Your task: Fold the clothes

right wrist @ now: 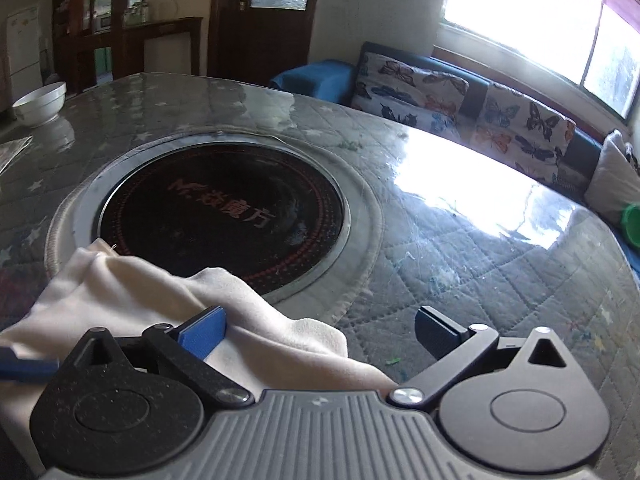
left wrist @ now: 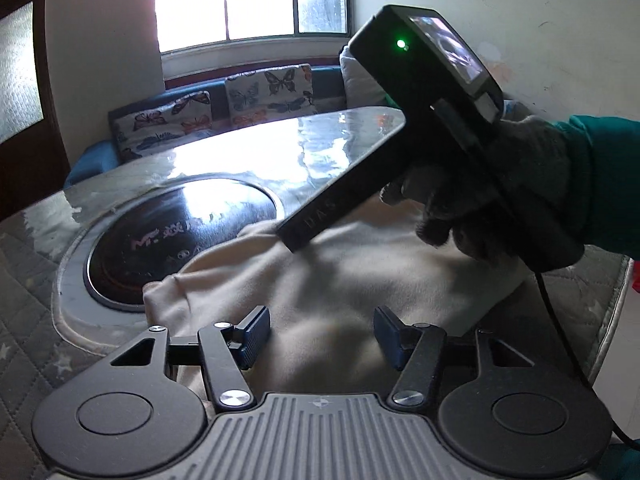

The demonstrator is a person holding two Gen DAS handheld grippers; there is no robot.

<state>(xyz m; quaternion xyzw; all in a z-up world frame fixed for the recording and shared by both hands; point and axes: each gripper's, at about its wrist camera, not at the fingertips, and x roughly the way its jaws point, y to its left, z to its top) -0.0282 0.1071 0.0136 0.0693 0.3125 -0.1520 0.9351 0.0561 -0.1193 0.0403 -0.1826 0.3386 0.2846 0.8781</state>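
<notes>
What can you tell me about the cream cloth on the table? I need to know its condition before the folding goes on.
The cream cloth is a soft, fleecy-looking fabric, rumpled into loose folds rather than flat. It lies on the quilted table cover, and one edge overlaps the rim of the round black cooktop. The open left gripper hovers over it, and the open right gripper straddles its edge; neither visibly pinches it.

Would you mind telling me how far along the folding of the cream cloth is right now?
Done: little. The cream cloth lies rumpled on the table, its edge over the black cooktop; I see no neat fold. In hand: both grippers hover open above it, left gripper over its middle, right gripper at its edge, neither gripping. Left: grasping, folding and smoothing.
</notes>
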